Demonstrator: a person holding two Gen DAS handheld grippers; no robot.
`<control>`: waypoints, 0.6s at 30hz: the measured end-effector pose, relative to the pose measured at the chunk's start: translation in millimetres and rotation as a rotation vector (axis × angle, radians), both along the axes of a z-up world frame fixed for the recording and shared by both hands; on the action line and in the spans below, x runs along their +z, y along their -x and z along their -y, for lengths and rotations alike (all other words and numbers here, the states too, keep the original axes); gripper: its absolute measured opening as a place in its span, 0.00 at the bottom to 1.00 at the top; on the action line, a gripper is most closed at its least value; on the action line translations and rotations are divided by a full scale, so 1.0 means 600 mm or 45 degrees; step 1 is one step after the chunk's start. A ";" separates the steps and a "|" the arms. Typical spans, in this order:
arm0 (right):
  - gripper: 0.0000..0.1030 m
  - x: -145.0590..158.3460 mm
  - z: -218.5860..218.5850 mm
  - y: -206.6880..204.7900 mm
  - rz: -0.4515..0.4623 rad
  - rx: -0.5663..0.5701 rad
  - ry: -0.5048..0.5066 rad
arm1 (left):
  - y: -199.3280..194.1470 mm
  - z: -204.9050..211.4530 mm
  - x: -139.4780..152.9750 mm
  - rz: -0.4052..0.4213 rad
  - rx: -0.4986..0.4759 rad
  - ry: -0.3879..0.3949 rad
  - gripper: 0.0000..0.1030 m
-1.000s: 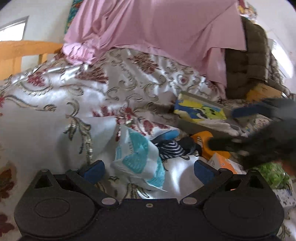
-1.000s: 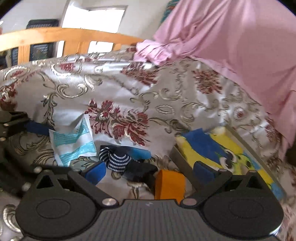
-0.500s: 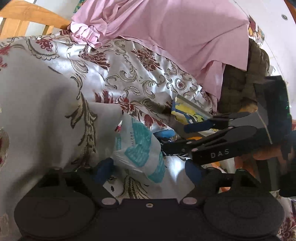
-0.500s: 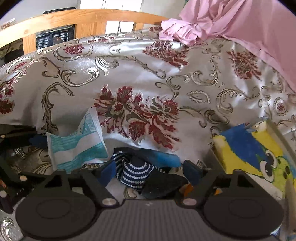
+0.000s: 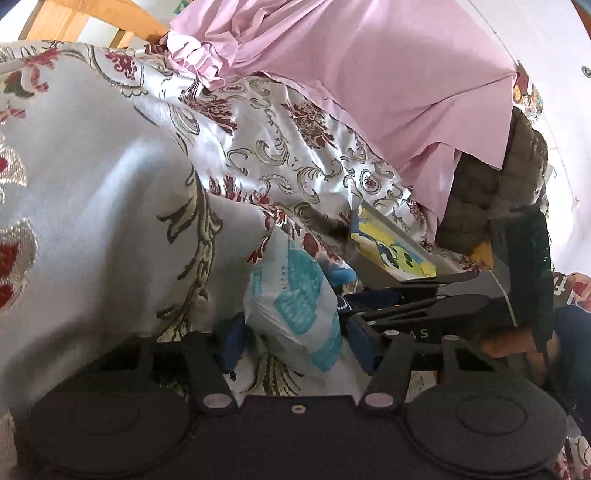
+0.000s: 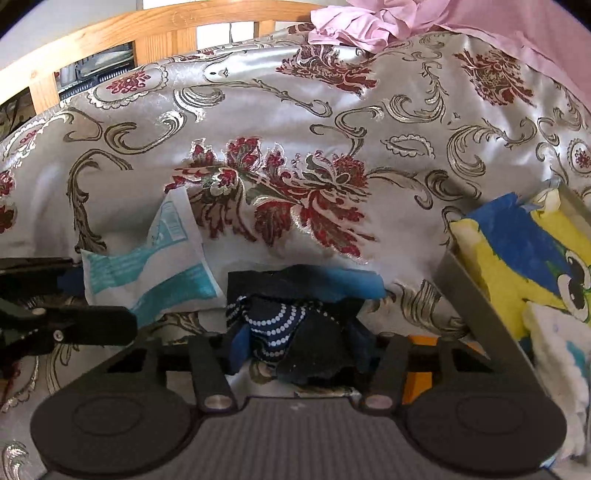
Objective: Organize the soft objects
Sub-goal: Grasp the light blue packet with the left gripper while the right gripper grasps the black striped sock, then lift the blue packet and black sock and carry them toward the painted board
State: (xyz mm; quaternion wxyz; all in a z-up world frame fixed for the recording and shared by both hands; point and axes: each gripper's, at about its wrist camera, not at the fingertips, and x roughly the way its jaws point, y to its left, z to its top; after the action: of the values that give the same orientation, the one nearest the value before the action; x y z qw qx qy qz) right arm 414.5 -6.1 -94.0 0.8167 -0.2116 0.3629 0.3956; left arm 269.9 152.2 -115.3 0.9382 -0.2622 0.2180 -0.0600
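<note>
A white and teal soft packet (image 5: 295, 310) lies on the floral satin bedspread (image 5: 110, 221), between the blue pads of my left gripper (image 5: 295, 349), which is open around it. In the right wrist view the packet (image 6: 159, 269) sits at the left. My right gripper (image 6: 301, 349) is open around a dark blue sock bundle with white dots (image 6: 284, 328), beside a light blue cloth (image 6: 354, 284). The right gripper also shows in the left wrist view (image 5: 424, 314), just right of the packet.
A grey box (image 6: 476, 306) holds a yellow and blue cartoon cloth (image 6: 524, 258) at the right. An orange item (image 6: 417, 376) lies under the right finger. A pink sheet (image 5: 369, 74) and an olive quilted jacket (image 5: 491, 192) lie behind. A wooden bed frame (image 6: 147, 33) is at the back.
Both grippers have moved forward and lower. The packet now sits between the left fingers and the sock bundle between the right fingers. The jaws look narrower than before.
</note>
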 end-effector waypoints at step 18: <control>0.11 0.013 0.023 0.059 0.052 -0.091 -0.092 | 0.002 -0.004 -0.010 0.002 0.040 0.050 0.32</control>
State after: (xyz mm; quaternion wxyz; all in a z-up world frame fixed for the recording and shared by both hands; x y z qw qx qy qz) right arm 379.2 -20.0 -86.2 0.8448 -0.1766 0.3389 0.3745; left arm 268.5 154.3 -121.2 0.9338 -0.2840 0.2119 -0.0498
